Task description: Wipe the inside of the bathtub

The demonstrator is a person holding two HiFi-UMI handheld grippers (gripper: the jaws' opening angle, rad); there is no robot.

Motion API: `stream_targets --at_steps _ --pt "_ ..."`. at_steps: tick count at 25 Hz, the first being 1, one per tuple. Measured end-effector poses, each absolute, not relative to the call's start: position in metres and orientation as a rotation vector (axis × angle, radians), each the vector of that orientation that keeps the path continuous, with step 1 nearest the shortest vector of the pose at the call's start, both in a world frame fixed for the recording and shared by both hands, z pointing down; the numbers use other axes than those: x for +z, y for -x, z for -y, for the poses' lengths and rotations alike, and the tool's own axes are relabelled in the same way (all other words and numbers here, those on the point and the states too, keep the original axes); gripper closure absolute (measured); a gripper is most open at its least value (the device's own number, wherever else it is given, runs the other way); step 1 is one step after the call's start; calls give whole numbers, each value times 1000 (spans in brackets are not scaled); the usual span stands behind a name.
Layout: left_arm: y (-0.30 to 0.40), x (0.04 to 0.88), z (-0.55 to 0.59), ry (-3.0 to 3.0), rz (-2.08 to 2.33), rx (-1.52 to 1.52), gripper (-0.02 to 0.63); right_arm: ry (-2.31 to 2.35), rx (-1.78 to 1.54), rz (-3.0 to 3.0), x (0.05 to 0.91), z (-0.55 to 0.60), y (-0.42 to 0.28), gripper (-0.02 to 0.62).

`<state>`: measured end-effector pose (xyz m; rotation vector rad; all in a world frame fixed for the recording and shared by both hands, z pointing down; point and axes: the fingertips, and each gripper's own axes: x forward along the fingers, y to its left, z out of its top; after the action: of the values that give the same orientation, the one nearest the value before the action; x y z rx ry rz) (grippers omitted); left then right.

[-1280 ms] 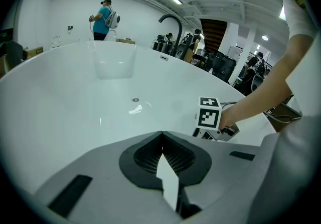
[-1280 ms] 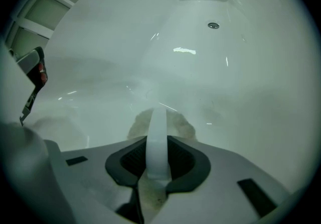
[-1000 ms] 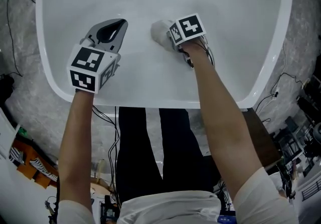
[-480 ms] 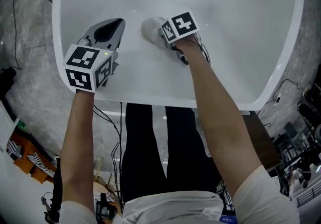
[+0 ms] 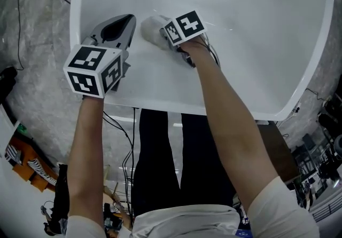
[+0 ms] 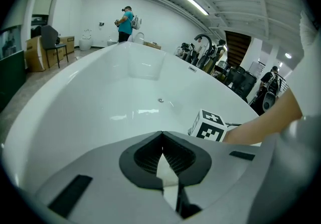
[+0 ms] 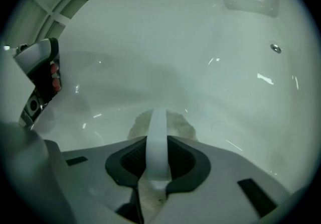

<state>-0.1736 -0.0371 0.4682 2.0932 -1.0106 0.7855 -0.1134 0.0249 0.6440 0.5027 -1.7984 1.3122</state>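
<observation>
Just inside the near rim of the bathtub (image 5: pixel 256 34), the left tool (image 5: pixel 124 22) hovers with its jaws pressed together on nothing. Beside it, slightly farther in, the right tool (image 7: pixel 158 140) pinches the white strap of the wiping pad (image 5: pixel 151 29), which lies against the bathtub's inner wall. The pad appears soft and light, and the strap is probably the firmest grip point. The glossy wall is likely slippery.

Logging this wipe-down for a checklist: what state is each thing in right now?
bathtub: no water visible inside.
pad: held against the bathtub's inner surface.
left gripper: jaws shut, nothing between them.
right gripper: jaws shut on the pad's white handle.
</observation>
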Motion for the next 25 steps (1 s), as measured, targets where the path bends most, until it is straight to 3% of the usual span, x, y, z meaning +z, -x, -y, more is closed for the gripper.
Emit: stream_targets --at_steps 8,25 --pt "180 471 39 -2112 989 784 594 -452 1343 1873 644 -16 158 499" --pt "157 491 51 -2157 913 746 594 -652 1399 1773 717 15 149 499"
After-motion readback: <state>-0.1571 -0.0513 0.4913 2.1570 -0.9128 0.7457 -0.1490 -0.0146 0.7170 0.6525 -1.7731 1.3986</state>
